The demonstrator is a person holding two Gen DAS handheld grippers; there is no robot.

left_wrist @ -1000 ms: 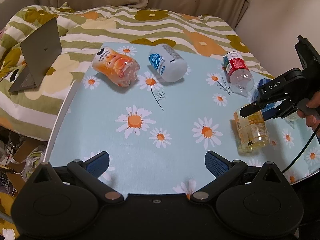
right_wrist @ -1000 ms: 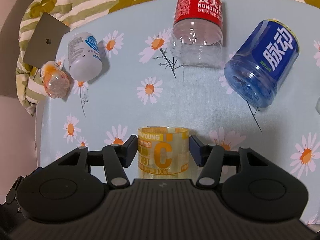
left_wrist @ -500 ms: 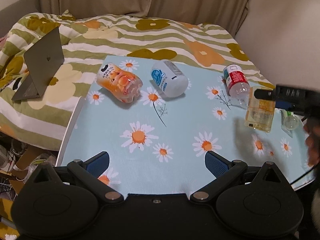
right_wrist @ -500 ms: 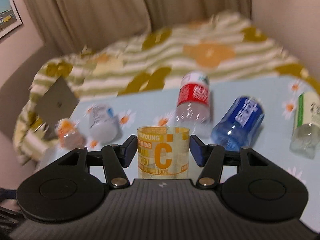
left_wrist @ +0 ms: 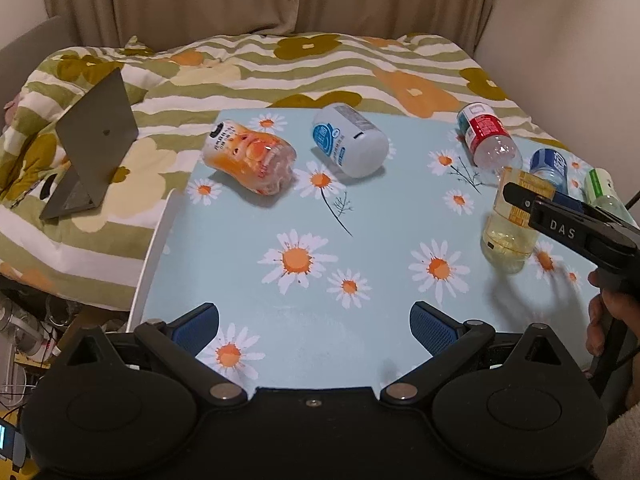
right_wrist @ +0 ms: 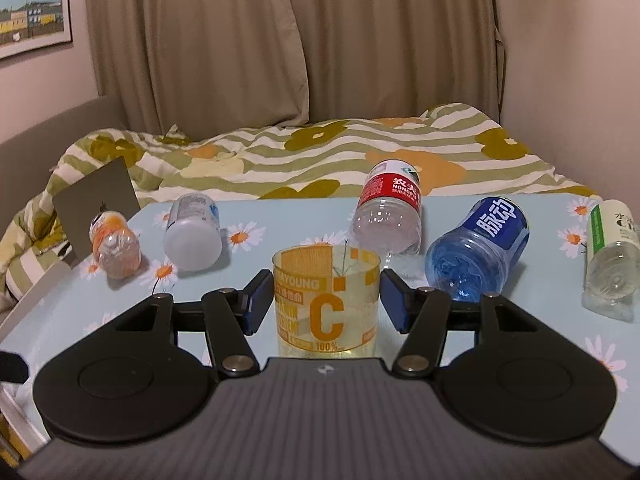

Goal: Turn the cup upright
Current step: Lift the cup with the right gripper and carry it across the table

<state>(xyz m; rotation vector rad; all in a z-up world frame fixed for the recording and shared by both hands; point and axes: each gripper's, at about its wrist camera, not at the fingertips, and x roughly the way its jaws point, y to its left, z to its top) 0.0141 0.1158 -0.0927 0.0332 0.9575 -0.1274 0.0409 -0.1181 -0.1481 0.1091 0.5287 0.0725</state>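
Item: yellow cup (right_wrist: 326, 306), cut-bottle plastic, mouth up, base on the daisy-print surface (left_wrist: 280, 208), just in front of the red-label bottle (right_wrist: 388, 216). Likely light, thin-walled, easily dented, slick; best held mid-wall. Right tool (right_wrist: 325, 300): fingers flank the cup, small gaps showing, apparently no grip. Left tool (left_wrist: 314, 322): wide apart, empty, well left of the cup.

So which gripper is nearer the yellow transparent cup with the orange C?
Right. The right gripper has a finger on either side of the yellow transparent cup, with small gaps. The left gripper hangs open, well off to the cup's left.
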